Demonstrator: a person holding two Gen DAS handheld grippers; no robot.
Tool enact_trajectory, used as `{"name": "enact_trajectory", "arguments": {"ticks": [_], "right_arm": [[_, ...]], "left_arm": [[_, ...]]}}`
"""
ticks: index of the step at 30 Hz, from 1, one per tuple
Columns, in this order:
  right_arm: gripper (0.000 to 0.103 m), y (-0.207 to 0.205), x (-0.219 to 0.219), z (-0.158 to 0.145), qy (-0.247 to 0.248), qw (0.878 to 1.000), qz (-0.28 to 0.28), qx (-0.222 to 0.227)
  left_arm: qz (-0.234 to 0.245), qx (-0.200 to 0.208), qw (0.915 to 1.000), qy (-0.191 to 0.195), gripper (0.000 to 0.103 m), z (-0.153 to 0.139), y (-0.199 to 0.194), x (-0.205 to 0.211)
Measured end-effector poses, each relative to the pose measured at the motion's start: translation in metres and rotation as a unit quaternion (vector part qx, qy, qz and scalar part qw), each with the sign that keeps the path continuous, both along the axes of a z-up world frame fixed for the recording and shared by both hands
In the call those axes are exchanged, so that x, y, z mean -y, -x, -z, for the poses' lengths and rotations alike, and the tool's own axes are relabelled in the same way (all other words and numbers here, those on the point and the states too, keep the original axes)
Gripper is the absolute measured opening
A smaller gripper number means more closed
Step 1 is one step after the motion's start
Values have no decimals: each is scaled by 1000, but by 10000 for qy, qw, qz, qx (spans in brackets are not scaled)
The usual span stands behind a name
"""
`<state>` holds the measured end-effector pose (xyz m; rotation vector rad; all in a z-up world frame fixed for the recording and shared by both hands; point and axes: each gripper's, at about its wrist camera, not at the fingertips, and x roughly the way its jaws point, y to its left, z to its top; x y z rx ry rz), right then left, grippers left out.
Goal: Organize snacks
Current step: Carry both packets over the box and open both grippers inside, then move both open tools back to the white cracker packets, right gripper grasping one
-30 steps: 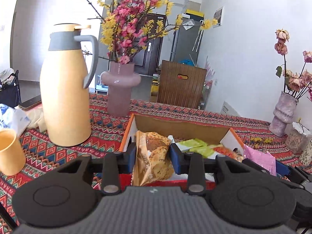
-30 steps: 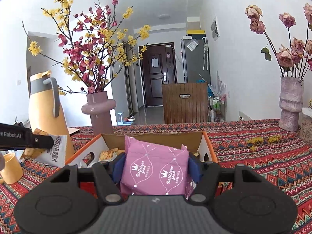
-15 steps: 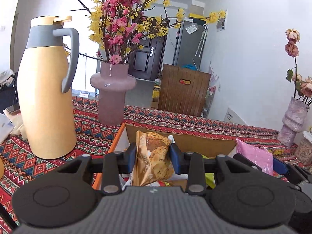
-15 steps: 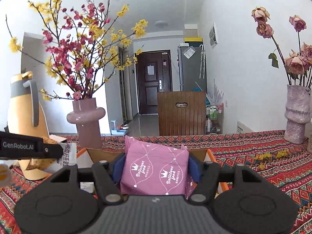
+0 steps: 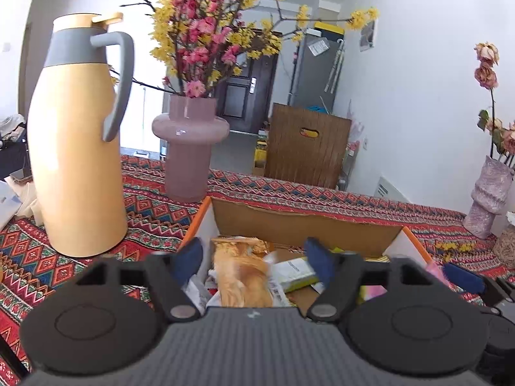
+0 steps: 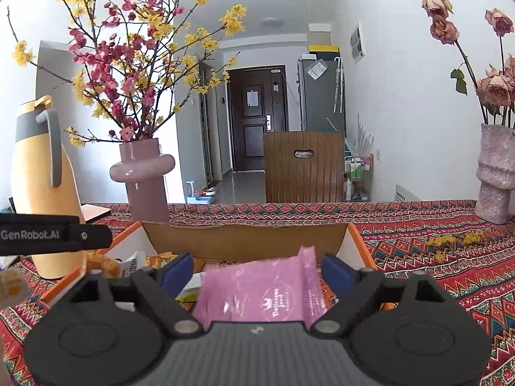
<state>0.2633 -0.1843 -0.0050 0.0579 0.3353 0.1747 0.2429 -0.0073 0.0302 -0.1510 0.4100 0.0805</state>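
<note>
Two snack packets are being released into the cardboard box [image 5: 309, 225].

The left gripper [image 5: 254, 257] is spread wide, and the blurred orange packet [image 5: 241, 273] is seen between its fingers, untouched, above the box contents. The right gripper [image 6: 257, 271] is likewise opened around the blurred pink packet [image 6: 257, 292]. It is judged that both grippers should be kept wide and drawn straight back, so no wrapper is caught.

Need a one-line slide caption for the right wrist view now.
Open right hand-held gripper over the cardboard box, pink snack packet loose between its fingers.
</note>
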Motion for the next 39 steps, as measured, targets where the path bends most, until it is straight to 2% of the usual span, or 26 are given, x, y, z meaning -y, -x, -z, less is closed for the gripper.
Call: {"name": "enact_trajectory", "arguments": {"ticks": [1, 2, 9, 17, 27, 34, 39], "right_arm": [[99, 0, 1, 0, -35, 10000, 8, 4], [103, 1, 2, 0, -70, 10000, 22, 7], [103, 0, 6, 2, -119, 9999, 47, -91], [103, 9, 7, -8, -156, 9999, 49, 33], [103, 41, 7, -20, 27, 10000, -13, -10], [103, 65, 3, -10, 185, 9991, -178, -328], [103, 75, -4, 9, 301, 9963, -332, -732]], "left_arm": [[-96, 61, 9999, 7, 103, -1, 1, -2], [-157, 129, 9998, 16, 103, -1, 3, -3], [-194, 44, 9997, 119, 103, -2, 1, -7], [-143, 29, 9998, 160, 103, -14, 9, -3], [-53, 26, 10000, 81, 103, -24, 40, -10], [15, -81, 10000, -41, 103, -20, 66, -22], [71, -293, 9994, -170, 103, -2, 76, -30]]}}
